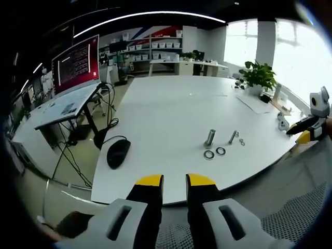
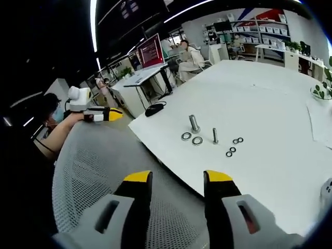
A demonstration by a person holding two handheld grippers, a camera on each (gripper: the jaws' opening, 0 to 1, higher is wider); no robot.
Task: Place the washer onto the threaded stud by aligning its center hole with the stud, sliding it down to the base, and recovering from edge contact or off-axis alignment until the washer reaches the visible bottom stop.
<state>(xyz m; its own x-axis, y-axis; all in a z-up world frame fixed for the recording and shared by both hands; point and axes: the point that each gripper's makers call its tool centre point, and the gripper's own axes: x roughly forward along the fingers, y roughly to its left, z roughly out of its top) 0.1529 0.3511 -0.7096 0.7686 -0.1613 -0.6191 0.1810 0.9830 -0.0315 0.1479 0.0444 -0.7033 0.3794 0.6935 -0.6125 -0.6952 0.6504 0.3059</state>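
Standing well back from the white table, both grippers are empty: left gripper with jaws slightly apart, right gripper wider. Two flat metal washers lie just beside the upright threaded stud; a slimmer bolt and small rings sit near. Risk: thin, smooth washers resist pinching off the slick tabletop and may skate away or catch tilted on the threads.

Both views from off the white table edge, well back (shared: the stud cluster).

Bright office, white table, shelves
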